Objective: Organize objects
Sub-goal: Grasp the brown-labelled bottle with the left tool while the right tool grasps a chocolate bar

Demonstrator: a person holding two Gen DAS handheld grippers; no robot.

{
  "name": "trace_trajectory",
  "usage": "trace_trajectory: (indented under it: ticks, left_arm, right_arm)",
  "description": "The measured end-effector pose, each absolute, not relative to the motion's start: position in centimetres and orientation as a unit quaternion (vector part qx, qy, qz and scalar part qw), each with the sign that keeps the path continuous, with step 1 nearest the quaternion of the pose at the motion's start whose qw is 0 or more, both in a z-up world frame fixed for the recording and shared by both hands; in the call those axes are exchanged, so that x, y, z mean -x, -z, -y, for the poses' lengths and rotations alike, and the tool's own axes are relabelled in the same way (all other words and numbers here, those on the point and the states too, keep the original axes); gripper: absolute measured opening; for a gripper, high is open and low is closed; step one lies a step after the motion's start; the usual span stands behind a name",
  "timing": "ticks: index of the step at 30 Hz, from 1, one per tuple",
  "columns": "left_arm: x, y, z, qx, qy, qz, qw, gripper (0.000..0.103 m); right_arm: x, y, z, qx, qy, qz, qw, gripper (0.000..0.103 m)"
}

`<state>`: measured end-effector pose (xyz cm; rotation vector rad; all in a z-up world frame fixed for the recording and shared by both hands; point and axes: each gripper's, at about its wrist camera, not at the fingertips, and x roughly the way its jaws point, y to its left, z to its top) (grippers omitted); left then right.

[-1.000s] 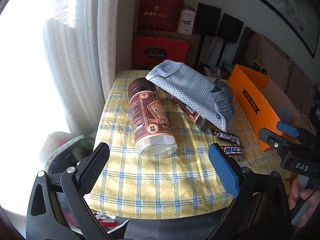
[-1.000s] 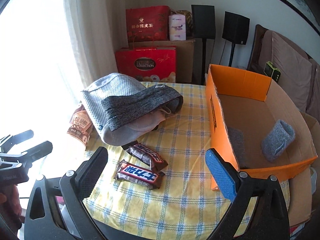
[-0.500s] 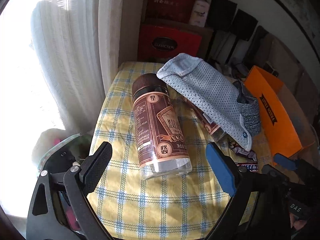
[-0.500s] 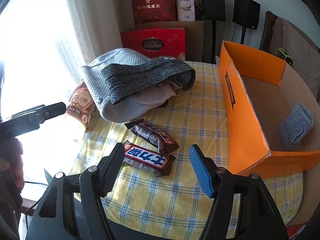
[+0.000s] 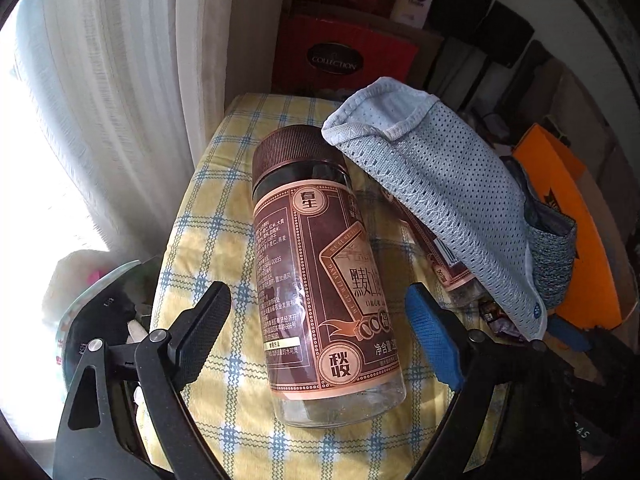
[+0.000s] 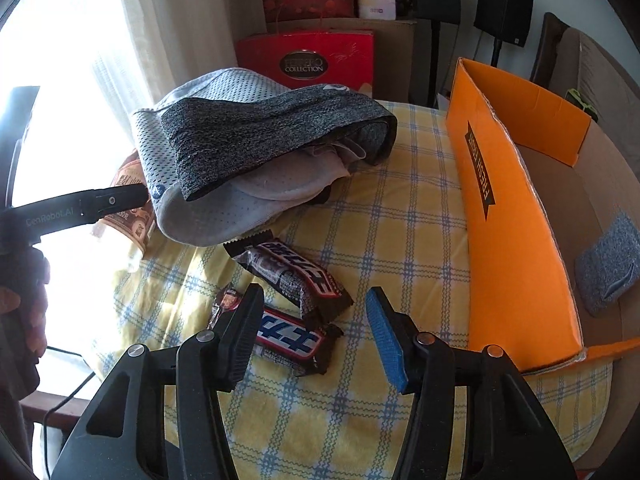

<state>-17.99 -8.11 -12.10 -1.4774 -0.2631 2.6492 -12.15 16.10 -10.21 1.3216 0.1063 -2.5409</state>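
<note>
A brown-labelled jar (image 5: 320, 280) with a dark lid lies on its side on the yellow checked cloth (image 5: 208, 232). My left gripper (image 5: 318, 336) straddles its clear bottom end, jaws closing, pads apart from the glass. A second jar (image 5: 452, 276) is half hidden under a pale mesh bag (image 5: 440, 192). In the right wrist view, my right gripper (image 6: 314, 336) hangs over a candy bar (image 6: 292, 340), jaws closing, and the blue pad stands apart from the wrapper. Another candy bar (image 6: 292, 272) lies just beyond. The orange box (image 6: 508, 216) holds a grey rolled cloth (image 6: 608, 256).
A dark grey cloth (image 6: 260, 136) lies over the mesh bag (image 6: 224, 92) at mid table. One of the left gripper's fingers (image 6: 116, 200) reaches in from the left. Red gift boxes (image 6: 308, 60) and a curtain (image 5: 132, 80) stand behind. A small brown wrapper (image 6: 228, 300) lies by the candy bars.
My left gripper has dropped toward the jar, which now lies between its narrowing jaws. My right gripper has sunk over the near candy bar with its jaws much narrower.
</note>
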Motion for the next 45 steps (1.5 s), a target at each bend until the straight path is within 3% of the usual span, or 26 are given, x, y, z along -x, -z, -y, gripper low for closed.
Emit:
trace_trajectory:
  ticks: [11, 13, 15, 20, 26, 40, 45]
  left_arm:
    - [19.5, 14.0, 8.6, 0.510, -0.850, 0.117, 0.067, 0.085]
    - [19.7, 14.4, 8.6, 0.516, -0.845, 0.121, 0.070, 0.072]
    - [19.6, 14.6, 8.7, 0.514, -0.846, 0.125, 0.070, 0.066]
    - [18.7, 14.7, 9.3, 0.505, -0.849, 0.139, 0.072, 0.065]
    - [16.6, 13.9, 10.5, 0.488, -0.854, 0.164, 0.074, 0.064]
    - [11.5, 13.9, 9.3, 0.510, -0.836, 0.175, 0.102, 0.064]
    - [11.2, 14.1, 8.6, 0.517, -0.835, 0.160, 0.099, 0.063]
  right_arm:
    - [14.6, 12.2, -15.1, -0.475, 0.860, -0.043, 0.182, 0.056]
    - [14.8, 12.3, -15.0, -0.474, 0.860, -0.048, 0.184, 0.056]
    - [15.0, 12.3, -14.9, -0.474, 0.859, -0.052, 0.184, 0.056]
    - [15.0, 12.1, -15.0, -0.477, 0.858, -0.057, 0.183, 0.040]
    - [14.3, 11.6, -15.2, -0.481, 0.855, -0.053, 0.185, 0.029]
    - [11.0, 11.1, -17.6, -0.501, 0.850, -0.035, 0.157, 0.027]
    - [11.0, 11.4, -17.9, -0.505, 0.851, -0.038, 0.142, 0.032]
